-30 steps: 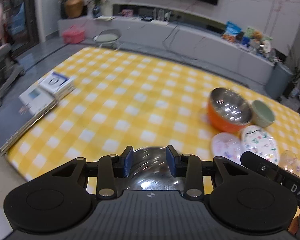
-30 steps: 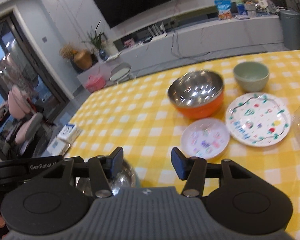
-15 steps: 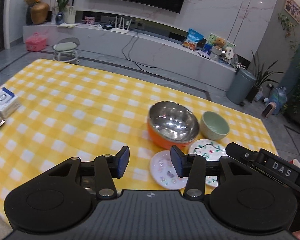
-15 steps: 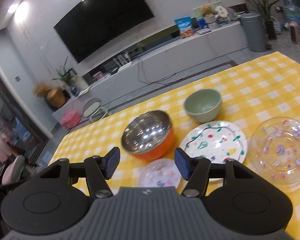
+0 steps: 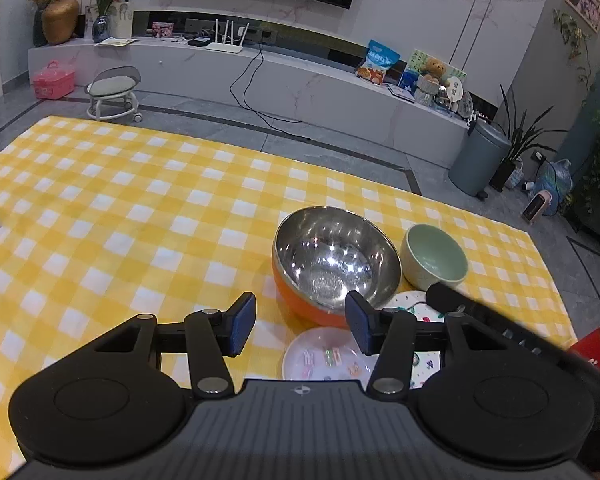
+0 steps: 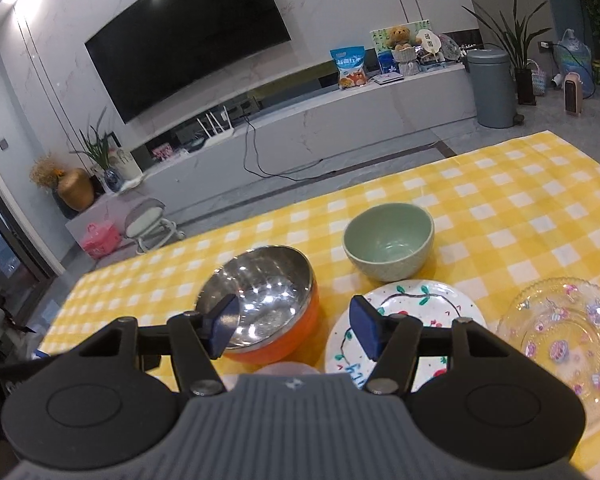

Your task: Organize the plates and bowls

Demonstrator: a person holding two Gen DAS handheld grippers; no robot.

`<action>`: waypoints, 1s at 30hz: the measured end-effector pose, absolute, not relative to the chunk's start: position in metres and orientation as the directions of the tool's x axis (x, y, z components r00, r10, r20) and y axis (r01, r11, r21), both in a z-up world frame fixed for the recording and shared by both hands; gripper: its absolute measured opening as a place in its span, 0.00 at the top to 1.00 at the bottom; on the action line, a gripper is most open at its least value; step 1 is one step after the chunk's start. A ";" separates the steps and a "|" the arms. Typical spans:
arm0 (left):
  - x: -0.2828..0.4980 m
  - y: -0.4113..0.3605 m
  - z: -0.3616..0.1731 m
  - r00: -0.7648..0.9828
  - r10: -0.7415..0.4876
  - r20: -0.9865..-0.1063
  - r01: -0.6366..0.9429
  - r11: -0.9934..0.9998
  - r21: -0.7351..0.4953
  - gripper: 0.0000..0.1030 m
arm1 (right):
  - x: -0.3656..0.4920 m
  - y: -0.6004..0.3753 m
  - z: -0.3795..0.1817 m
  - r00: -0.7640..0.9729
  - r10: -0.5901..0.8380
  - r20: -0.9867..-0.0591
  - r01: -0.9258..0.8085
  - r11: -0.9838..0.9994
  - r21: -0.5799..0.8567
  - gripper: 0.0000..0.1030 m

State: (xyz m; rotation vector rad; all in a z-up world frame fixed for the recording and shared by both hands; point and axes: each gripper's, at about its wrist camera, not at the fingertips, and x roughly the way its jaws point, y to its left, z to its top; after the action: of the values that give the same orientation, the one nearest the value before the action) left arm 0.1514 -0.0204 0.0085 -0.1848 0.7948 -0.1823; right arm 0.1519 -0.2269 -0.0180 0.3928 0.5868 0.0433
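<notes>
Left wrist view: my left tongs [image 5: 300,322], which a second ago straddled a steel bowl at the near edge, now gape empty above the cloth [image 5: 140,208], facing the orange bowl [image 5: 336,264]; that bowl seems set down. Right wrist view: my right tongs [image 6: 294,326] hang wide open, holding nothing, over the orange bowl [image 6: 268,300] and painted plate [image 6: 424,308], green bowl [image 6: 388,248] beyond.

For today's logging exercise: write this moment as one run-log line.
left gripper: open, empty | right gripper: open, empty | steel bowl, green bowl, painted plate: on table

Home living room: television [image 6: 188,60], checked tablecloth [image 5: 140,208]
</notes>
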 end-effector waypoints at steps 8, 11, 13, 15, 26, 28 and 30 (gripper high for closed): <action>0.183 -0.033 -0.001 0.678 -0.216 -0.703 0.126 0.976 -0.178 0.43 | 0.181 -0.232 -0.040 0.811 0.144 -0.567 0.121 0.907 0.404 0.41; 0.194 -0.035 -0.008 0.666 -0.205 -0.718 0.125 0.979 -0.163 0.42 | 0.193 -0.236 -0.049 0.805 0.141 -0.576 0.148 0.893 0.424 0.41; 0.202 -0.036 -0.013 0.648 -0.205 -0.734 0.132 0.979 -0.156 0.41 | 0.200 -0.237 -0.054 0.799 0.146 -0.583 0.157 0.886 0.436 0.41; 0.209 -0.036 -0.018 0.628 -0.209 -0.749 0.139 0.978 -0.157 0.40 | 0.204 -0.237 -0.059 0.796 0.143 -0.588 0.163 0.886 0.435 0.41; 0.229 -0.045 -0.037 0.586 -0.183 -0.790 0.128 0.983 -0.133 0.47 | 0.210 -0.229 -0.073 0.782 0.188 -0.594 0.137 0.879 0.458 0.52; 0.230 -0.048 -0.039 0.577 -0.179 -0.797 0.130 0.983 -0.128 0.57 | 0.209 -0.228 -0.073 0.785 0.197 -0.587 0.126 0.877 0.463 0.58; 0.230 -0.049 -0.040 0.574 -0.178 -0.799 0.127 0.984 -0.128 0.63 | 0.209 -0.225 -0.072 0.787 0.207 -0.581 0.115 0.876 0.469 0.65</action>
State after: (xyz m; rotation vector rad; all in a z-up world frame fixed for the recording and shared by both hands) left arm 0.2301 -0.0495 -0.0403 -0.0581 0.9430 -0.1790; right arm 0.2089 -0.2253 -0.0721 0.5111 0.6701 0.0519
